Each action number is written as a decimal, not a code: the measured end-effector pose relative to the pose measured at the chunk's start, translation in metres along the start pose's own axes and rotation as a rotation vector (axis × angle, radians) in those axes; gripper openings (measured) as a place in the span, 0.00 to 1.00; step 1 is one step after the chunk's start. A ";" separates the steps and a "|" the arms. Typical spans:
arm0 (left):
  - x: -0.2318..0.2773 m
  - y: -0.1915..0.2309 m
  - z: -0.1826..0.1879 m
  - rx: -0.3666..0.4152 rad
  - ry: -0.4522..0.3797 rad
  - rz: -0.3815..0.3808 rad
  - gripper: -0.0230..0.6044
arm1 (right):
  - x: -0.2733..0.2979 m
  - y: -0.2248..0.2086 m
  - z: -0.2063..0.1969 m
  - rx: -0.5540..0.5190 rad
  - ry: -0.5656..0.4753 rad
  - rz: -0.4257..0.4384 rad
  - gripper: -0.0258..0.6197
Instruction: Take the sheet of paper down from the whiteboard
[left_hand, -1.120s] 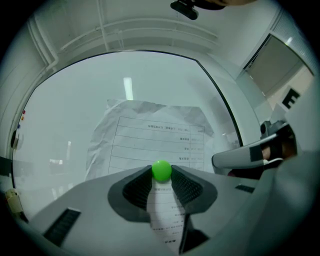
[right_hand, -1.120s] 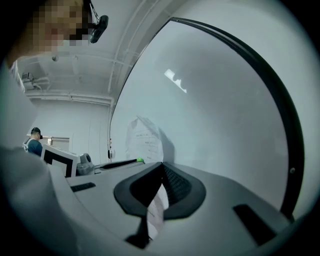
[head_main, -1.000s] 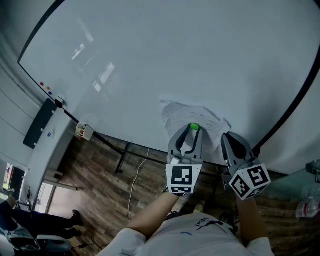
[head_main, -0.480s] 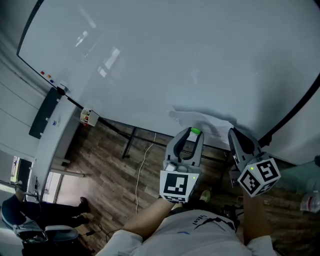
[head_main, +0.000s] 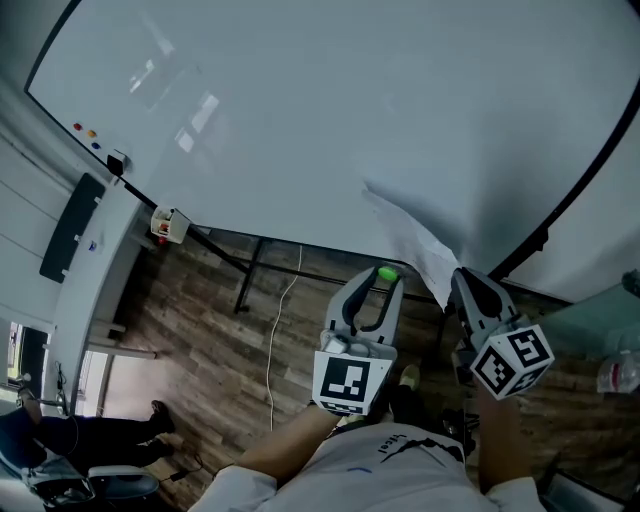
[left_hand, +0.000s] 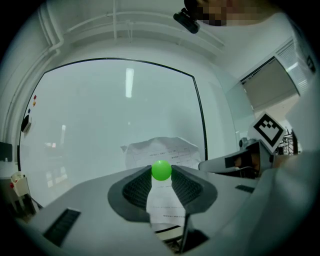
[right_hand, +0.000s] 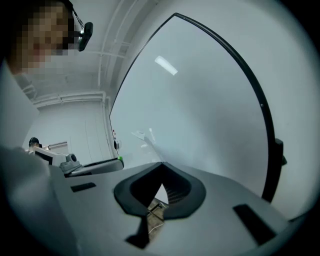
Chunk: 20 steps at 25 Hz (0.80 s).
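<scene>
A printed sheet of paper (head_main: 412, 243) hangs off the whiteboard (head_main: 330, 100), bent and seen nearly edge-on. My right gripper (head_main: 456, 276) is shut on its lower edge; in the right gripper view the sheet (right_hand: 150, 145) runs forward from the closed jaw tips of the right gripper (right_hand: 161, 166). My left gripper (head_main: 385, 276) sits just left of it, shut on a small green ball magnet (head_main: 387, 272). In the left gripper view the green magnet (left_hand: 161, 170) is pinched between the tips of the left gripper (left_hand: 161, 173), with the paper (left_hand: 160, 151) beyond it.
The whiteboard's black frame (head_main: 590, 170) curves down at the right. Small magnets (head_main: 85, 131), an eraser (head_main: 117, 160) and a small box (head_main: 168, 226) sit along its lower left edge. The stand's legs and a white cable (head_main: 272, 340) cross the wooden floor below.
Both grippers have drawn back from the board. The magnet came away with the left gripper, and the paper, earlier flat on the board, now peels off in the right gripper.
</scene>
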<state>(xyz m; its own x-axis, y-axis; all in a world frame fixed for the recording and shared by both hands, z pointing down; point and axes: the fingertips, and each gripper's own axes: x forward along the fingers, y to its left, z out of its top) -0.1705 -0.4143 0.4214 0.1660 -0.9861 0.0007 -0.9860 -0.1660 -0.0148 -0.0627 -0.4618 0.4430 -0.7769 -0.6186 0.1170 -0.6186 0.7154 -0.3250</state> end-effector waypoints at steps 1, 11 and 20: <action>-0.011 0.000 -0.001 -0.002 -0.002 -0.012 0.25 | -0.006 0.008 -0.007 0.002 0.004 -0.010 0.06; -0.092 -0.016 -0.013 -0.038 0.026 -0.120 0.25 | -0.062 0.066 -0.042 0.005 0.014 -0.088 0.06; -0.126 -0.009 -0.001 -0.046 -0.009 -0.127 0.25 | -0.075 0.101 -0.041 0.002 0.010 -0.087 0.06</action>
<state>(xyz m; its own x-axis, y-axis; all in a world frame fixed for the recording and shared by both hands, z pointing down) -0.1823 -0.2886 0.4220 0.2892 -0.9572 -0.0094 -0.9567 -0.2894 0.0306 -0.0715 -0.3298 0.4401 -0.7211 -0.6754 0.1545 -0.6838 0.6580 -0.3154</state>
